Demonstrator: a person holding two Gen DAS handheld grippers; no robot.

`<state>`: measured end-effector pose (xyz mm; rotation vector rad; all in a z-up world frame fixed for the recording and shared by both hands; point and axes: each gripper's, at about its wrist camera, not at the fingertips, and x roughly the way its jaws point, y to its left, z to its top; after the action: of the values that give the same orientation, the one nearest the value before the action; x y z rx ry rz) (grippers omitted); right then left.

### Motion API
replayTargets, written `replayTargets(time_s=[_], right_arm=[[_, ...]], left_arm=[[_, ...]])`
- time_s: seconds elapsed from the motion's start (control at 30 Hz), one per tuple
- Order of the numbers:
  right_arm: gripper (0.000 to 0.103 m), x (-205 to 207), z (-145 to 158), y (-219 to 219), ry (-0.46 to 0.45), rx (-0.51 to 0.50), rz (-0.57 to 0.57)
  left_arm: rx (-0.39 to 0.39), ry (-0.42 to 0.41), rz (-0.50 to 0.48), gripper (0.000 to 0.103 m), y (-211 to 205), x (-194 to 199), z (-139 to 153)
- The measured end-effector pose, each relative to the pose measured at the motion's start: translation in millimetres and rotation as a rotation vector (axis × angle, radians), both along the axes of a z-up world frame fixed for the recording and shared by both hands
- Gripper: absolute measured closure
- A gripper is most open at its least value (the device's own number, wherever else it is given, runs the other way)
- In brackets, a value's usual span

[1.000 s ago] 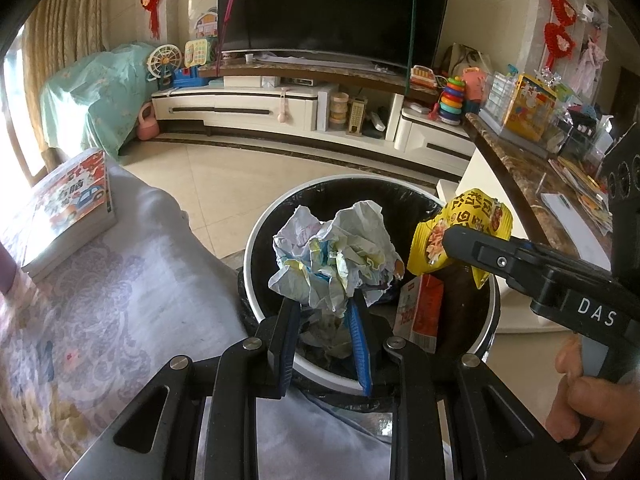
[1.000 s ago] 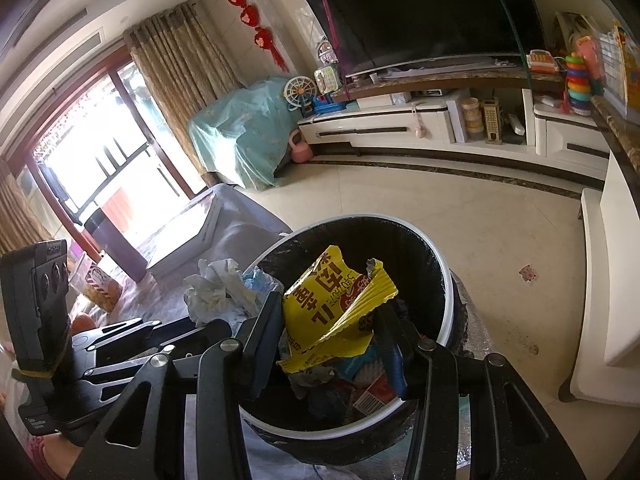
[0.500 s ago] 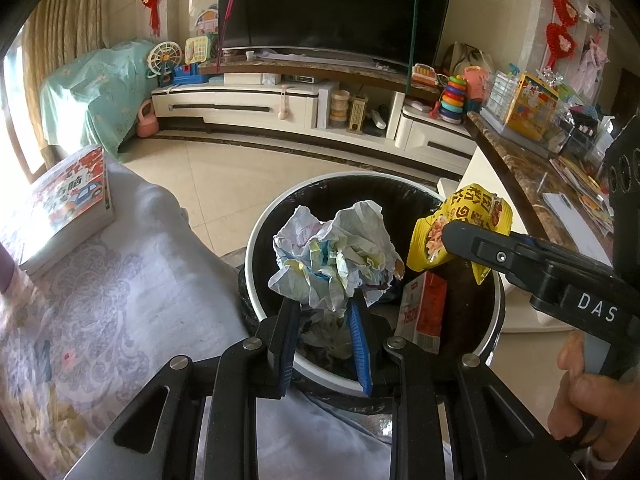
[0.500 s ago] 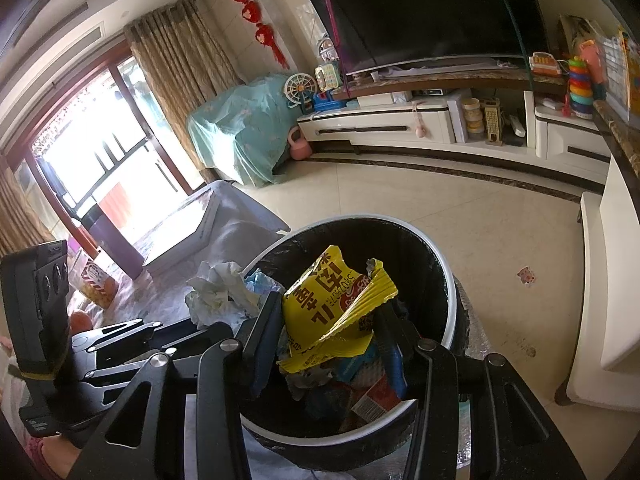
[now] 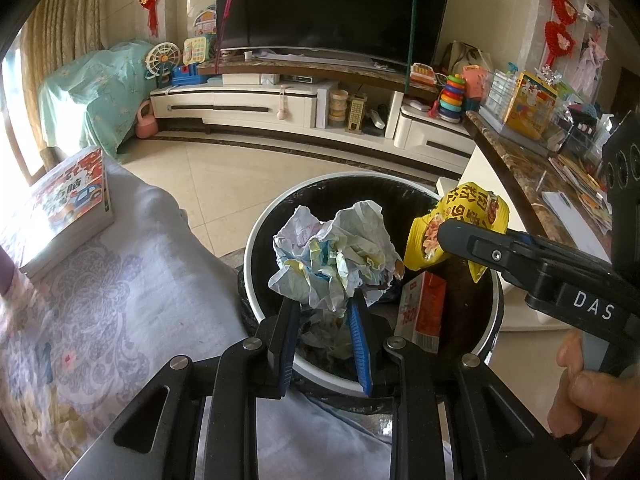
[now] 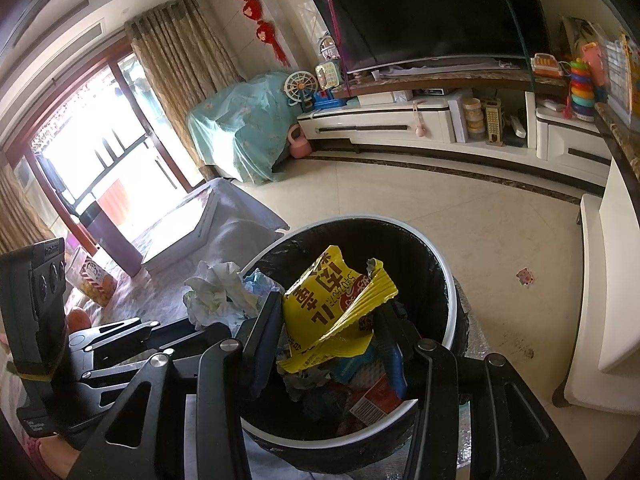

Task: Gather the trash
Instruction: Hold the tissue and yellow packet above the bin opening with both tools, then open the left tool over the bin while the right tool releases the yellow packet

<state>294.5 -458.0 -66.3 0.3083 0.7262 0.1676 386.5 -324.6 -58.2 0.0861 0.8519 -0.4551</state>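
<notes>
A round bin (image 5: 256, 280) with a white rim and black liner stands beside the cloth-covered table. My left gripper (image 5: 324, 312) is shut on a ball of crumpled paper (image 5: 336, 252) and holds it over the near side of the bin. Over the same bin (image 6: 448, 280), my right gripper (image 6: 328, 320) is shut on a yellow snack wrapper (image 6: 332, 312). That wrapper (image 5: 456, 220) shows at the right in the left wrist view, and the paper ball (image 6: 216, 296) shows at the left in the right wrist view. Inside the bin lie a red and white carton (image 5: 424, 308) and other scraps.
A book (image 5: 68, 208) lies on the patterned grey tablecloth (image 5: 100, 300) left of the bin. A marble counter (image 5: 532, 176) crowded with toys runs along the right. The TV cabinet (image 5: 280, 104) stands across the tiled floor (image 6: 480, 216). A snack bag (image 6: 92, 280) sits on the table.
</notes>
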Motion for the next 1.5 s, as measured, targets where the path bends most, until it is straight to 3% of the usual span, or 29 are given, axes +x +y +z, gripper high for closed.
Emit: replayTargets(time_s=[1.5], right_arm=[[0.055,1.3,2.1,4.0,-0.002,-0.006,0.008]], left_arm=[[0.007,0.007,-0.014,0.079,4.5,1.2,4.7]])
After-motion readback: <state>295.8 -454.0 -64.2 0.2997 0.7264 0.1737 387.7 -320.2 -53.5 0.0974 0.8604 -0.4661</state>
